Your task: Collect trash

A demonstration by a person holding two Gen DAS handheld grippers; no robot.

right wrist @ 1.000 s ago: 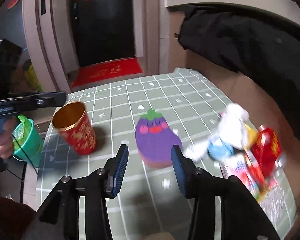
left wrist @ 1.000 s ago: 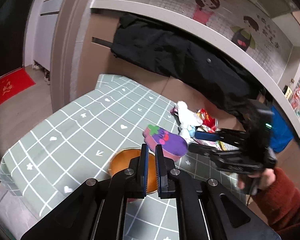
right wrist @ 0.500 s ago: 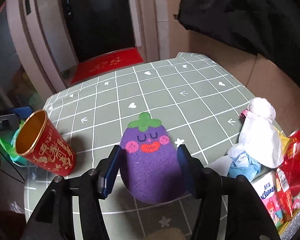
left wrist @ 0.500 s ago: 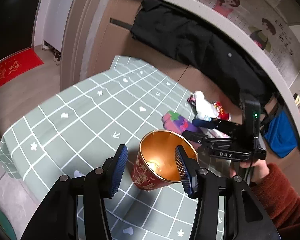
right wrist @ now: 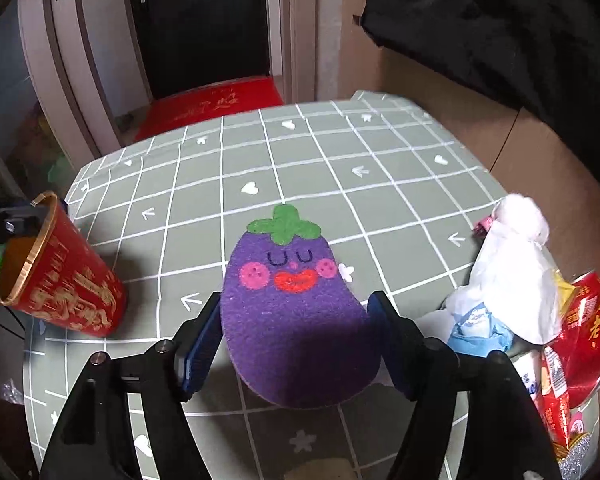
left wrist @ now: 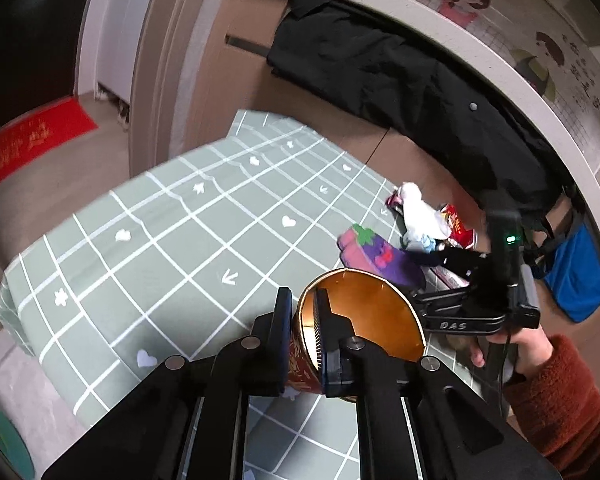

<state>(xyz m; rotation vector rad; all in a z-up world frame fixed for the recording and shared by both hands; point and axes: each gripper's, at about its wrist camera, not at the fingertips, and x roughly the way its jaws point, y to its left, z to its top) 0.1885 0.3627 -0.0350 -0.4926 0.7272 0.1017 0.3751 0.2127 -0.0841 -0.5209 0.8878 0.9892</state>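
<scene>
A red paper cup with a gold inside (left wrist: 364,320) stands tilted at the near edge of the green checked table (left wrist: 172,240). My left gripper (left wrist: 302,320) is shut on the cup's rim, one finger outside, one inside. The cup also shows at the left of the right wrist view (right wrist: 60,284). My right gripper (right wrist: 296,344) is open, its fingers on either side of a purple eggplant-shaped felt mat (right wrist: 296,316) lying flat. A pile of trash, white tissue (right wrist: 516,272) and red wrappers (right wrist: 580,320), lies to the right.
A black coat (left wrist: 400,80) hangs over a cardboard box behind the table. A red doormat (right wrist: 216,104) lies on the floor beyond. A green bin edge (left wrist: 0,440) shows at the lower left. A blue bag (left wrist: 580,272) hangs at the right.
My left gripper opened, then closed on the cup's rim and tilted the cup. My right gripper moved down over the eggplant mat, still open.
</scene>
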